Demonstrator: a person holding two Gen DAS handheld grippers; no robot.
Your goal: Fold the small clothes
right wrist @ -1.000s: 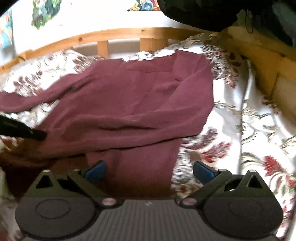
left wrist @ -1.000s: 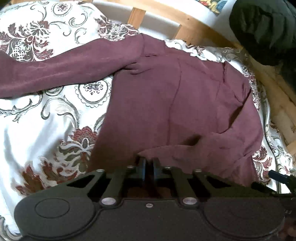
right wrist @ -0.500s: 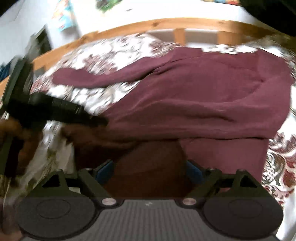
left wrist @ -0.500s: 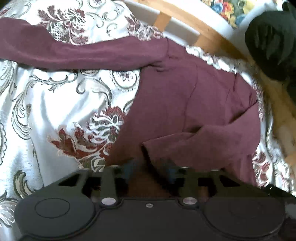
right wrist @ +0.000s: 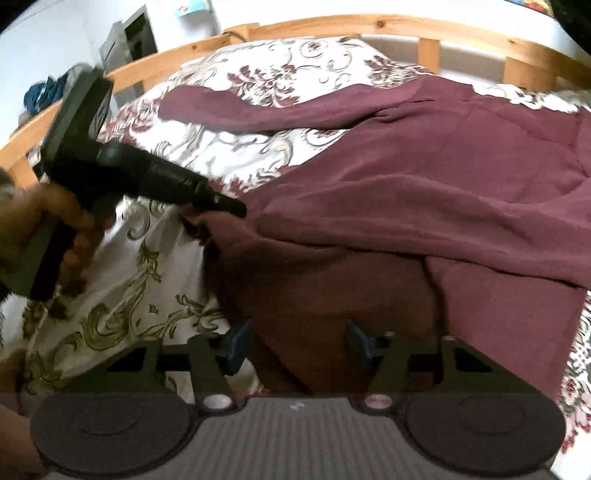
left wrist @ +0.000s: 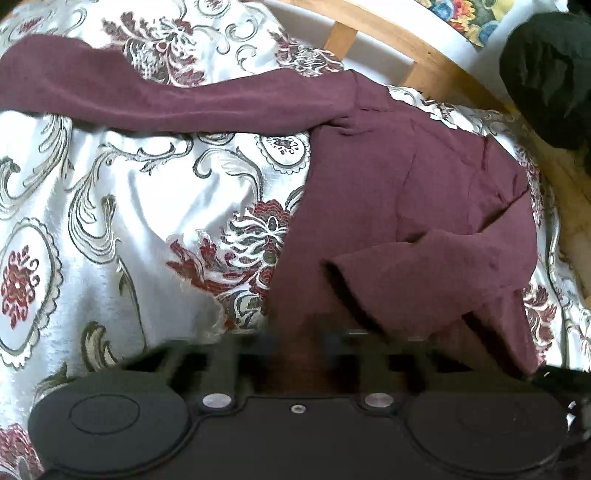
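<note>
A maroon long-sleeved top (left wrist: 406,206) lies on the floral bedspread (left wrist: 147,206), one sleeve stretched out to the left (left wrist: 184,99) and the other folded across its body (left wrist: 443,273). My left gripper (left wrist: 301,343) is blurred at the near hem, its jaws closing with cloth between them. The right wrist view shows the left gripper (right wrist: 236,210) from the side, its tips pinching a bunched left corner of the top (right wrist: 406,192). My right gripper (right wrist: 297,345) straddles the near hem, jaws closing, with the blue pads (right wrist: 236,347) still off the cloth between them.
A wooden bed rail (right wrist: 332,24) runs along the far side of the bed, also seen as the rail (left wrist: 424,55) in the left wrist view. A dark bundle (left wrist: 546,81) sits at the far right corner. A person's hand (right wrist: 44,214) holds the left gripper's handle.
The left gripper slid left along the hem, opened, and came back together on the cloth. The right gripper swung left over the hem and its jaws narrowed. The left gripper is now in its view.
</note>
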